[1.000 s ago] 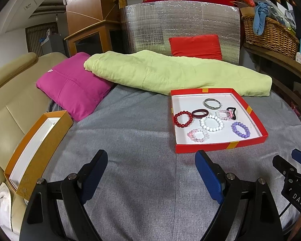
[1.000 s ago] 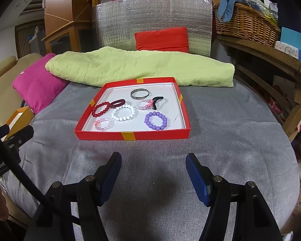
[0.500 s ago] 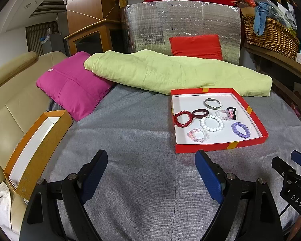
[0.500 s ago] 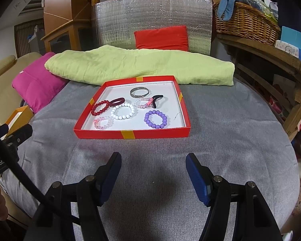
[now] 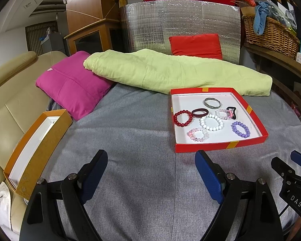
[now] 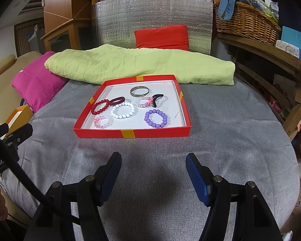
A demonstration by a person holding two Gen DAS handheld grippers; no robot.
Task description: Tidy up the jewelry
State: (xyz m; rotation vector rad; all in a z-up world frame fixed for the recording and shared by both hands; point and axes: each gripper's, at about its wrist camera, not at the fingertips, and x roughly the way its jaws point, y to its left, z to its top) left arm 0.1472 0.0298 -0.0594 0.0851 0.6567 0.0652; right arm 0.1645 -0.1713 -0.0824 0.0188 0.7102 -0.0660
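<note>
Right gripper (image 6: 153, 168) jaws spread wide, empty, short of red tray (image 6: 130, 133); left gripper (image 5: 150, 166) likewise. Bracelets crowded inside tray: white bead bracelet (image 6: 122, 110) touching neighbours. Risk: snagging two together, or nudging light tray across grey cloth (image 6: 220, 140).

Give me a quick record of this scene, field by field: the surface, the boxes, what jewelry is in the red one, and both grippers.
surface: grey cloth
red box: centre of cloth, open
jewelry in red box: red bracelet, white bracelet, purple bracelet, pink bracelet, silver bangle, maroon band, black band
orange box: left edge, open, white lining
left gripper: open, holding nothing
right gripper: open, holding nothing, short of the red box
</note>
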